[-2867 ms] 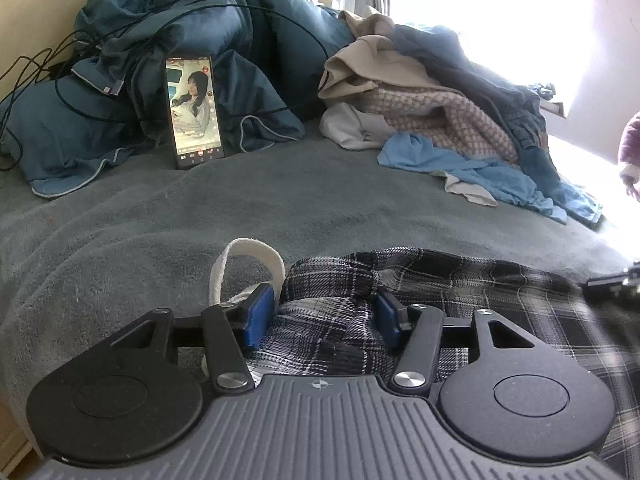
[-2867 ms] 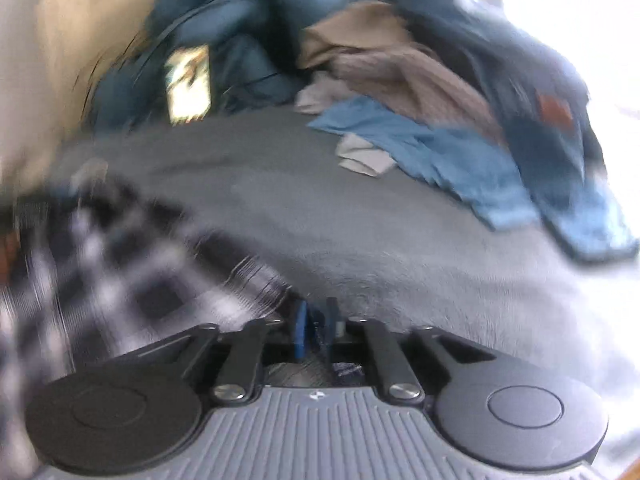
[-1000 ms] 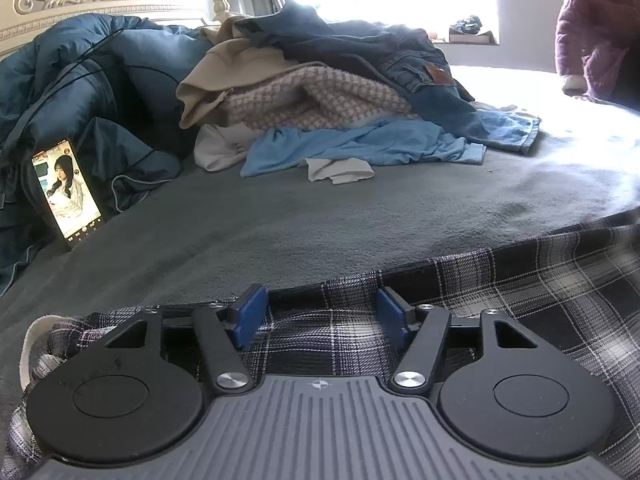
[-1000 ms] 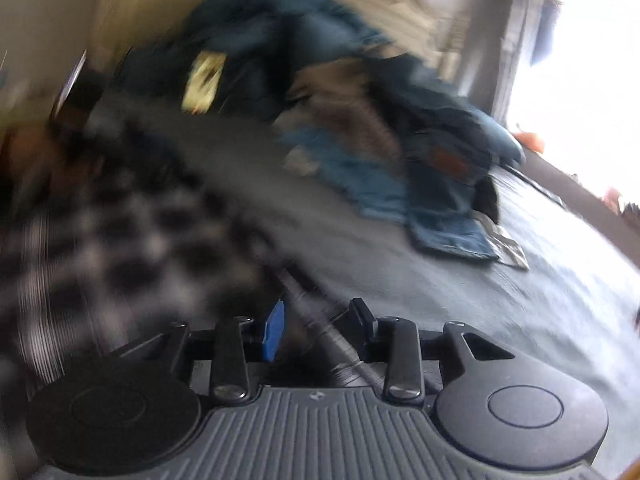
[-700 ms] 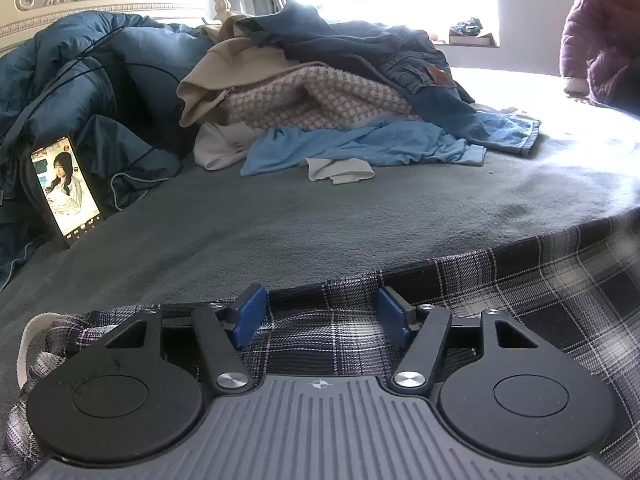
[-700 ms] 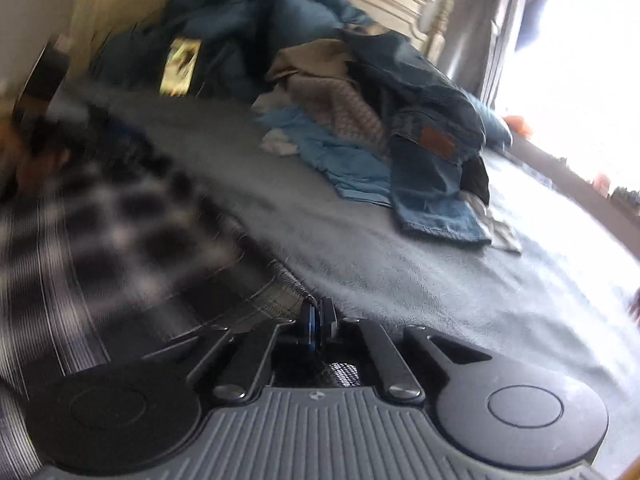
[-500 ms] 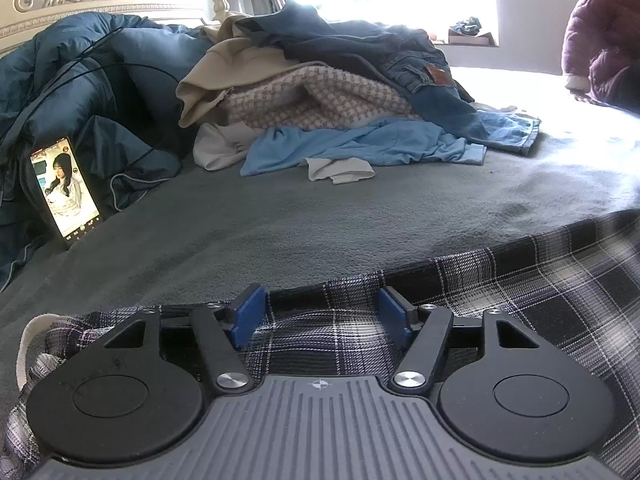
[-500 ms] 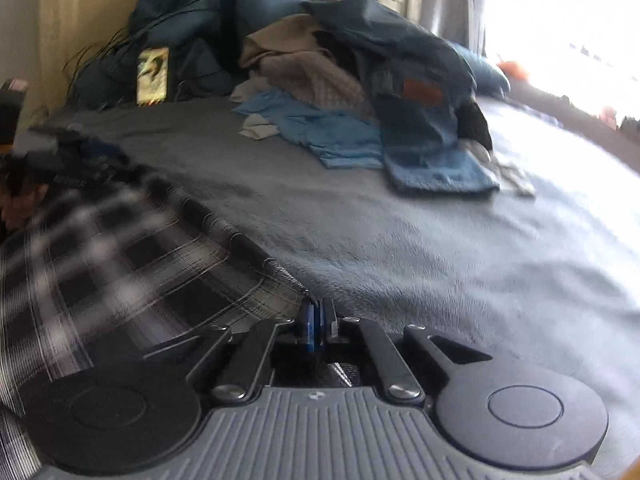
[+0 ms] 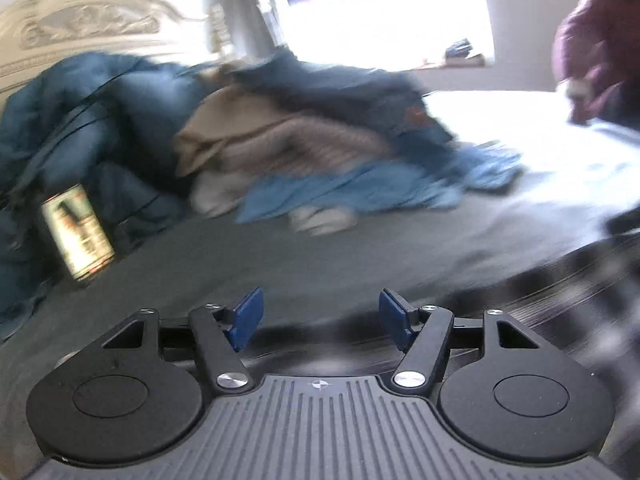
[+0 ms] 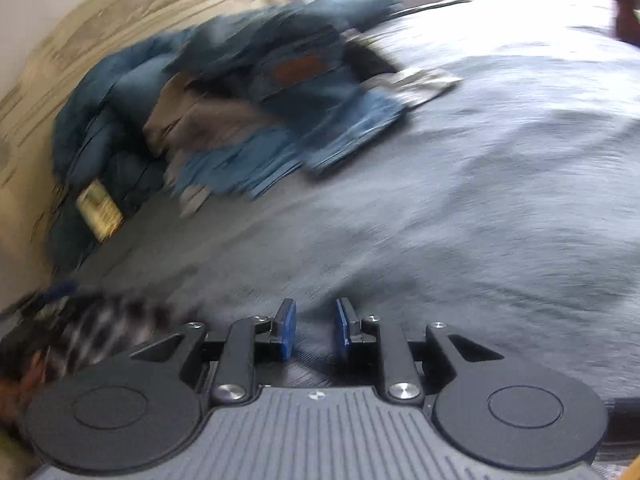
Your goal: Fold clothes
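Both views are blurred by motion. A black and white plaid shirt lies on the grey bedspread at the lower right of the left wrist view. My left gripper stands open above the bedspread, nothing between its blue pads. In the right wrist view the plaid shirt shows at the lower left, apart from my right gripper. That gripper is open with a narrow gap and holds nothing.
A heap of clothes with jeans, a beige garment and a light blue one sits further back on the bed. A lit phone leans on a dark blue duvet. A person in a purple jacket stands at right.
My right gripper was shut on the plaid shirt's edge and has let go, opening slightly. My left gripper has lifted off the shirt, staying open. Both cameras are swinging.
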Tool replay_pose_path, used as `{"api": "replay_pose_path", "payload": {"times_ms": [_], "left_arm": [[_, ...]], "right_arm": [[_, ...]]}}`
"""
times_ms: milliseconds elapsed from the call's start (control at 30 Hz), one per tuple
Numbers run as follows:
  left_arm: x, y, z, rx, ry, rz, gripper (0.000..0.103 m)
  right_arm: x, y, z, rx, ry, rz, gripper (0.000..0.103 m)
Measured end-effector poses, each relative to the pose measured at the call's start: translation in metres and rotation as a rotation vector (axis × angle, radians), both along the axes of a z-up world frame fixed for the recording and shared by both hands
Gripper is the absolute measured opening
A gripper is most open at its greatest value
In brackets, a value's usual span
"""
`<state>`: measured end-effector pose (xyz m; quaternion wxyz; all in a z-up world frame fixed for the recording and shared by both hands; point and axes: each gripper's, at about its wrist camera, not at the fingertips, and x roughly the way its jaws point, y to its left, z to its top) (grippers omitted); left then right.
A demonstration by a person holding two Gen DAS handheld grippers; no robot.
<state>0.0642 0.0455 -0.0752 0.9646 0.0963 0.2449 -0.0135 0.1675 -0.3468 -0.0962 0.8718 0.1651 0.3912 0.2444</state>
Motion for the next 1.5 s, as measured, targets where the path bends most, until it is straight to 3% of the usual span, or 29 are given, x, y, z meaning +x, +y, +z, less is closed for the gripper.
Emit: {"api": "replay_pose_path", "payload": {"times_ms": [100,200,333,433,533,767,1000,1033,1100,1133,1200,1267,1433,1500], "left_arm": [[0.006,-0.043,0.007,-0.040,0.040,-0.119,0.064],[0.016,-0.088,0.005,-0.054,0.073,-0.235,0.064],[0.030,-0.141,-0.013,-0.027,0.135,-0.322,0.064],[0.039,-0.158,-0.030,0.005,0.158,-0.316,0.064],[0.042,-0.159,-0.043,-0.002,0.163,-0.282,0.065],[0.042,-0.149,-0.048,-0.075,0.156,-0.256,0.068],[0.045,-0.147,-0.049,-0.105,0.159,-0.248,0.071],[0.044,-0.147,-0.050,-0.104,0.158,-0.247,0.071],[0.044,-0.148,-0.050,-0.101,0.156,-0.246,0.071],[0.044,-0.148,-0.050,-0.101,0.156,-0.246,0.071],[0.043,-0.147,-0.050,-0.103,0.155,-0.245,0.071],[0.043,-0.147,-0.051,-0.105,0.154,-0.245,0.072],[0.043,-0.146,-0.051,-0.110,0.153,-0.245,0.072],[0.044,-0.145,-0.051,-0.114,0.155,-0.245,0.072]], "right_arm": [[-0.006,-0.035,0.016,0.053,-0.024,-0.142,0.030],[-0.037,-0.086,0.050,0.079,-0.102,-0.242,0.031],[-0.117,-0.156,0.100,-0.076,-0.263,-0.379,0.043],[-0.174,-0.203,0.116,-0.233,-0.293,-0.499,0.051],[-0.201,-0.237,0.108,-0.326,-0.238,-0.591,0.057],[-0.200,-0.296,0.055,-0.263,-0.096,-0.753,0.059],[-0.173,-0.313,0.017,-0.140,-0.007,-0.736,0.061],[-0.169,-0.314,0.014,-0.127,-0.007,-0.724,0.060],[-0.169,-0.314,0.011,-0.092,-0.013,-0.711,0.040],[-0.170,-0.313,0.010,-0.076,-0.017,-0.705,0.014],[-0.182,-0.310,0.018,-0.056,-0.047,-0.705,0.010],[-0.206,-0.300,0.036,-0.104,-0.118,-0.721,0.008],[-0.287,-0.275,0.086,-0.116,-0.286,-0.767,0.008],[-0.322,-0.272,0.098,-0.077,-0.303,-0.804,0.008]]}}
